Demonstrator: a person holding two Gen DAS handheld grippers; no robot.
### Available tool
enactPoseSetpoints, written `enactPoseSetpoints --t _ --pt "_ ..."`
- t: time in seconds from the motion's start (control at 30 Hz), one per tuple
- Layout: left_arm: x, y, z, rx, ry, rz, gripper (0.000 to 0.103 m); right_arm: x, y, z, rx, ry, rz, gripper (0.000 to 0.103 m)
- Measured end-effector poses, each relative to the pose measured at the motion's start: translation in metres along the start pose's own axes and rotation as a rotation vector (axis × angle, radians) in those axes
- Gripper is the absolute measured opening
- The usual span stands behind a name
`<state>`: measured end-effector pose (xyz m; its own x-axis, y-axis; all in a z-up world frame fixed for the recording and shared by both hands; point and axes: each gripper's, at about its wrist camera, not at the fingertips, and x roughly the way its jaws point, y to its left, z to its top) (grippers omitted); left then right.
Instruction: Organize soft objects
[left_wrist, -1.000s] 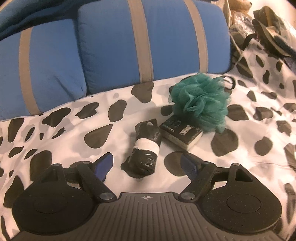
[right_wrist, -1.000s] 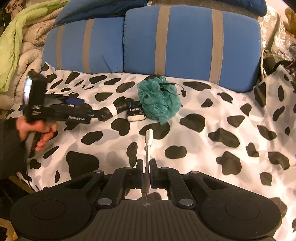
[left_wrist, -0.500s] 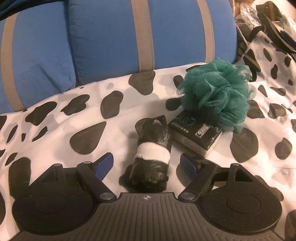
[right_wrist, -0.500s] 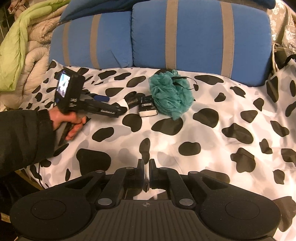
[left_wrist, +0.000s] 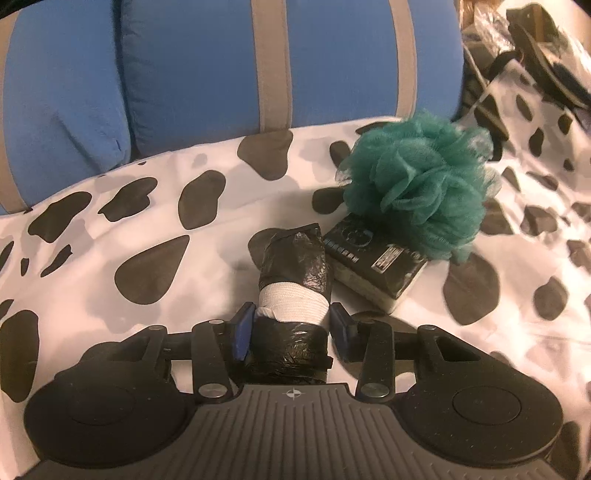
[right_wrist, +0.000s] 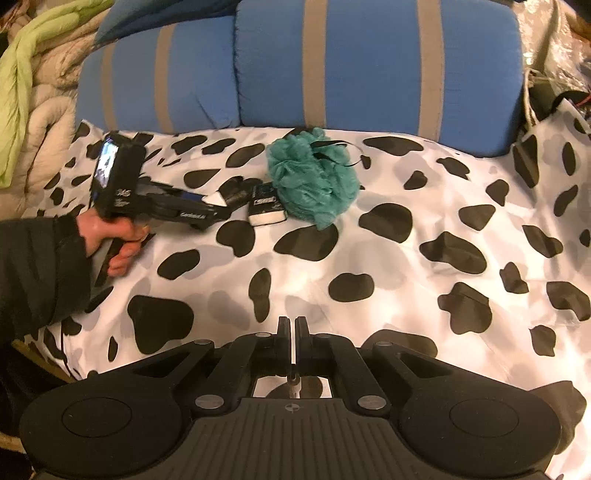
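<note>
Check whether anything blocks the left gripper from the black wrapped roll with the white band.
Nothing visible does. The left gripper already straddles the black roll, jaws just closing on its sides at the white band. The boxed sponge lies close beside the roll, outside the jaws.

A bed under a white sheet with black cow spots carries everything. Two blue cushions with tan stripes stand along its far edge. Left of centre, towards the far side, three things lie in a row on the sheet: a black roll with a white band, a black-topped sponge just right of it, and a teal pouf touching the sponge's far right side.
</note>
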<state>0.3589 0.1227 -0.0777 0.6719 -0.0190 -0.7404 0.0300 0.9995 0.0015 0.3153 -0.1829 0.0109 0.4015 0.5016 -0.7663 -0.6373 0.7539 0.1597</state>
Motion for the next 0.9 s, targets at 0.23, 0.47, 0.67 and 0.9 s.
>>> enactPoseSetpoints --t 0.23,0.47,0.67,0.9 --pt "-0.019 0.002 0.012 -0.047 -0.049 -0.029 0.042 0.001 0.000 0.006 0.019 -0.044 0.017 0.004" --pt "-0.044 0.003 0.021 -0.081 -0.096 -0.044 0.042 0.002 0.007 0.017 0.028 -0.112 0.069 0.004" --pt "-0.073 0.003 0.021 -0.115 -0.112 -0.032 0.042 0.004 0.015 0.023 0.006 -0.161 0.097 0.004" --pt "-0.115 -0.002 0.015 -0.168 -0.135 -0.036 0.042 0.008 0.022 0.028 0.030 -0.180 0.150 0.004"
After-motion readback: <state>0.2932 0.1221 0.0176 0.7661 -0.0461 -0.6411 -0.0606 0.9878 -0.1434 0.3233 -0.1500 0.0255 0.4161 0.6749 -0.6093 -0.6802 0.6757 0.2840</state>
